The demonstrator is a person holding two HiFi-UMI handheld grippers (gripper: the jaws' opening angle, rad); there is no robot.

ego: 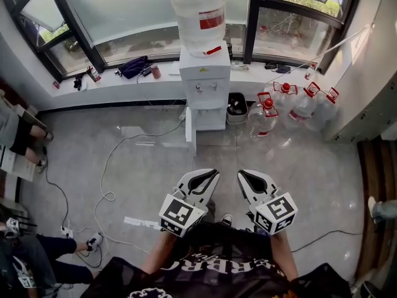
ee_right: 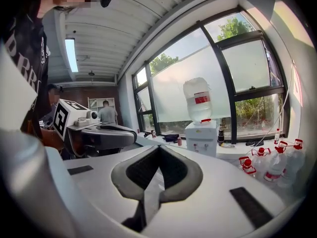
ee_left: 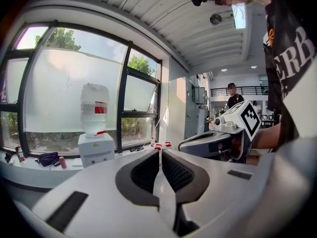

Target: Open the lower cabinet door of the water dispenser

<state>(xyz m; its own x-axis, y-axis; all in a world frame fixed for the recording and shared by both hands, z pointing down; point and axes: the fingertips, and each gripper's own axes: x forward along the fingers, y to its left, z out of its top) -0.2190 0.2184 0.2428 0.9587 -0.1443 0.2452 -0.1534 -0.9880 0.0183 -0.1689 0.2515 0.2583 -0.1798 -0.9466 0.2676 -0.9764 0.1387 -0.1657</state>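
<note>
While left gripper [ego: 209, 174] and right gripper [ego: 244, 174] have fingers closed, empty, lower cabinet door [ego: 190, 140] seems ajar.

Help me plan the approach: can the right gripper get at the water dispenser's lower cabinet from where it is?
Probably not yet: the right gripper, shut, sits close to the person's body, with floor between it and the lower cabinet. Nothing seems to block the path forward.
</note>
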